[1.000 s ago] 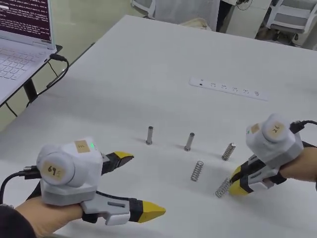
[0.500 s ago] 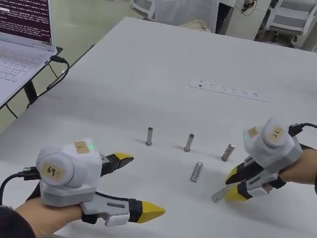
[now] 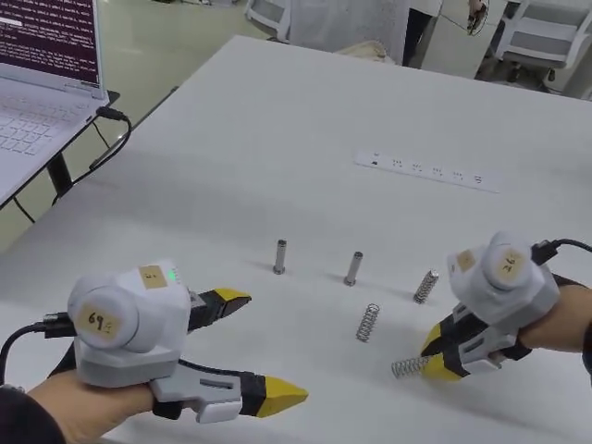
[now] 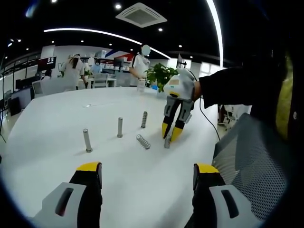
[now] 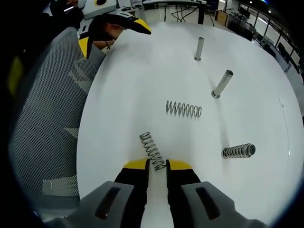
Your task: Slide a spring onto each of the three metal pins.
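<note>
1 of 3 looks done: sprung pin (image 3: 425, 286) stands nearest the table's right edge. Left pin (image 3: 280, 256) and middle pin (image 3: 352, 267) are bare. Right gripper (image 3: 435, 356) pinches the second spring (image 3: 407, 367) by its end, near the front edge. Third spring (image 3: 368, 322) lies loose by the middle pin. Left gripper (image 3: 259, 347) gapes wide, empty

Obstacles: left pin (image 3: 279, 255), middle pin (image 3: 352, 267) and standing spring (image 3: 425, 285) in one row; loose spring (image 3: 367, 322) at 5 o'clock of middle pin; right gripper (image 3: 430, 359) at 4 o'clock, clamping held spring (image 3: 407, 366) that juts toward 9.
Free: bare table (image 3: 277, 139) beyond the row toward 12 o'clock, up to power strip (image 3: 425, 171).
</note>
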The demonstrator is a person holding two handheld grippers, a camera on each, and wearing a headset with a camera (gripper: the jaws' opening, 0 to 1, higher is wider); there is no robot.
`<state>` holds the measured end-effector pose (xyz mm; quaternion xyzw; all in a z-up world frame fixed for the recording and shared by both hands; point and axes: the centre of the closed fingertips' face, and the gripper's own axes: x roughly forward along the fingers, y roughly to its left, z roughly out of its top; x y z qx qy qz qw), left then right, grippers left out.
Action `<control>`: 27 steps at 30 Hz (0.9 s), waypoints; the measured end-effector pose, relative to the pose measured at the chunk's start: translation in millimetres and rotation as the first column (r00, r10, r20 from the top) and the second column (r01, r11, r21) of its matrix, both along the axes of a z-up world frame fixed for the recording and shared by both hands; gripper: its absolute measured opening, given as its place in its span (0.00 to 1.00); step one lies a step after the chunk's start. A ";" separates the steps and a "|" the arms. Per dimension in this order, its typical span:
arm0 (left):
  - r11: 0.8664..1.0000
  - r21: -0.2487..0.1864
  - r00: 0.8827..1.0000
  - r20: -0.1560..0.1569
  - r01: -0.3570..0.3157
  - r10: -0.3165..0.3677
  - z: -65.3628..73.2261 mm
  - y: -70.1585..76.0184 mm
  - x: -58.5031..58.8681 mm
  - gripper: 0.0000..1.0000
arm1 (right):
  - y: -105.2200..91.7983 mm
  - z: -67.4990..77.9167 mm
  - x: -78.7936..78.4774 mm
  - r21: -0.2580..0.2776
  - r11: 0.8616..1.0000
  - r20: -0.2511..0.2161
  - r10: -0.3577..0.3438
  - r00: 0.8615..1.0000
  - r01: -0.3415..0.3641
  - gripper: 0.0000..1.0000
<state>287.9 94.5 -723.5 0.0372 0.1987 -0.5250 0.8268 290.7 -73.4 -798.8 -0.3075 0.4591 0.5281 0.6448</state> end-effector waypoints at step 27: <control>0.998 -0.003 0.997 0.040 0.067 -0.067 10.2 -10.5 -5.0 0.66 | 31.7 39.3 -12.2 0.083 0.997 0.039 0.004 0.999 -0.008 0.08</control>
